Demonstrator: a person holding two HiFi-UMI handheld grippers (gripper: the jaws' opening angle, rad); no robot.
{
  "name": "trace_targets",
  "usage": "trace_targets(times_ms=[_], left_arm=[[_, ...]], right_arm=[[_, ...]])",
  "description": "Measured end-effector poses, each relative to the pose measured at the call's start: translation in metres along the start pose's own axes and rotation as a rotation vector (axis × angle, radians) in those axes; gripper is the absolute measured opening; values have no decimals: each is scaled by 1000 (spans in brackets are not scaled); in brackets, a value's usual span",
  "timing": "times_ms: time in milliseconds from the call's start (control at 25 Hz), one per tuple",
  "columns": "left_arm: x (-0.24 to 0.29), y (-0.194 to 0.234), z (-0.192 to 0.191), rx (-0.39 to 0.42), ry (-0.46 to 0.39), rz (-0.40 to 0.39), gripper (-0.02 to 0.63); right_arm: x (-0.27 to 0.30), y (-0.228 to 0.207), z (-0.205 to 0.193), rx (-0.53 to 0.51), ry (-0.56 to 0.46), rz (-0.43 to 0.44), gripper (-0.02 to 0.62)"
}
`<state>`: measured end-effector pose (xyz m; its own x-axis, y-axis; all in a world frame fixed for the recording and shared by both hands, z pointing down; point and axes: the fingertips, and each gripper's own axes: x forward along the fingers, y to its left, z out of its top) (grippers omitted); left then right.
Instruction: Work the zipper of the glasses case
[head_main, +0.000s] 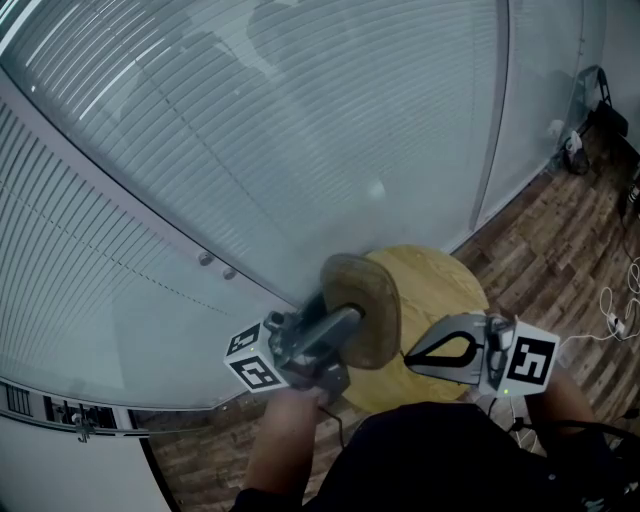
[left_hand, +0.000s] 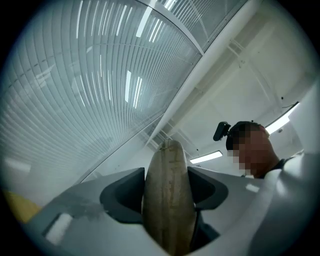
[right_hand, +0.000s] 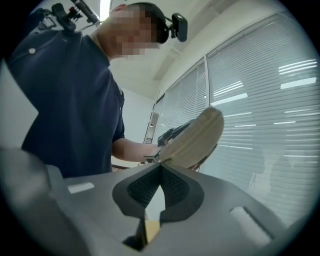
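My left hand-held gripper (left_hand: 169, 176) clamps the glasses case (head_main: 365, 305) across its broad faces. It looks light and stiff-shelled. My right hand-held gripper (right_hand: 160, 167), pressed together, meets the case's near end.

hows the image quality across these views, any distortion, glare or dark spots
Head view: dim overall, the blinds bowed by the lens, faint reflections over them. Left gripper view: heavy fisheye with dark corners, a bright ceiling light, the glasses case close up and slightly soft. Right gripper view: same dark corners, bright glare streaks across the blinds.
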<state>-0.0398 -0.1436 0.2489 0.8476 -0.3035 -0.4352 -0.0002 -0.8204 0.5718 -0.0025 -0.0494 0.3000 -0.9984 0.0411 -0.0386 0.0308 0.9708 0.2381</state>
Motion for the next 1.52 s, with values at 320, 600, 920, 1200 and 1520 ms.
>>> trace_targets(times_ms=[320,600,920,1200,1520], left_arm=[[26,23,2,64,33,97,275],[34,37,8,65,-54,180,275],[41,34,19,84,-86,207,276],[18,61,-1,212,-12,324,281],[-17,79,-37,514,179,465,282]], right_arm=[[17,1,-54,-70,244,-20,8],[29,-18,-63,-145,238,-134,8],[40,-34,-62,-91,199,-235,9],[19,-41,-98,90,223,-304,143],[-24,-52,-111,151,154,-431,143]])
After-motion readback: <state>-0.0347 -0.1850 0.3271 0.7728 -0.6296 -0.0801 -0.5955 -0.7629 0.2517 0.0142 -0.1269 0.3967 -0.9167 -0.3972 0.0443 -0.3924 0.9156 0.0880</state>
